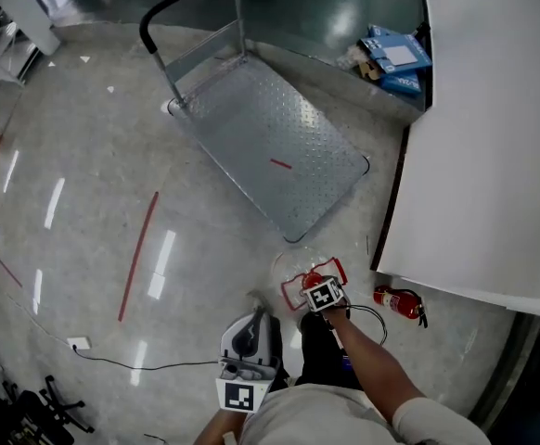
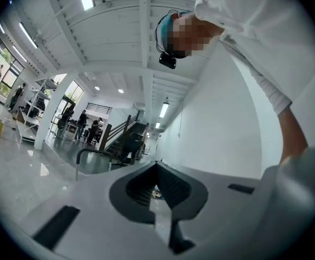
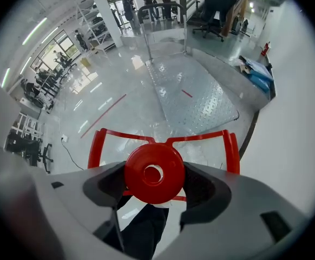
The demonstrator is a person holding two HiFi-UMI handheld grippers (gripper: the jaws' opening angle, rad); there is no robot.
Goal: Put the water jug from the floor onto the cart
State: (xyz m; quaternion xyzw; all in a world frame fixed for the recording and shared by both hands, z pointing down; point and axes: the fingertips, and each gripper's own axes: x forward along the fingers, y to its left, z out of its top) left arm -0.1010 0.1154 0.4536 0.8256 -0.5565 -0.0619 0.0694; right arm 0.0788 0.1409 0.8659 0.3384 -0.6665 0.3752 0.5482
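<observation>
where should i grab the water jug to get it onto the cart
Take the red cap, coming straight down from above. The water jug stands upright on the floor; its clear round body looks too wide for the jaws, while the cap fits between them. The right gripper grips it that way now.

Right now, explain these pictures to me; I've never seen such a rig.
A person holds a two-jaw gripper in each hand; there is no robot arm. One picture looks down from their head; the other two ride on the grippers. On the floor are a platform cart, a clear water jug at the person's feet and a fire extinguisher by the wall. The right gripper is closed on the jug's red cap. The left gripper is shut, empty, aimed upward.
</observation>
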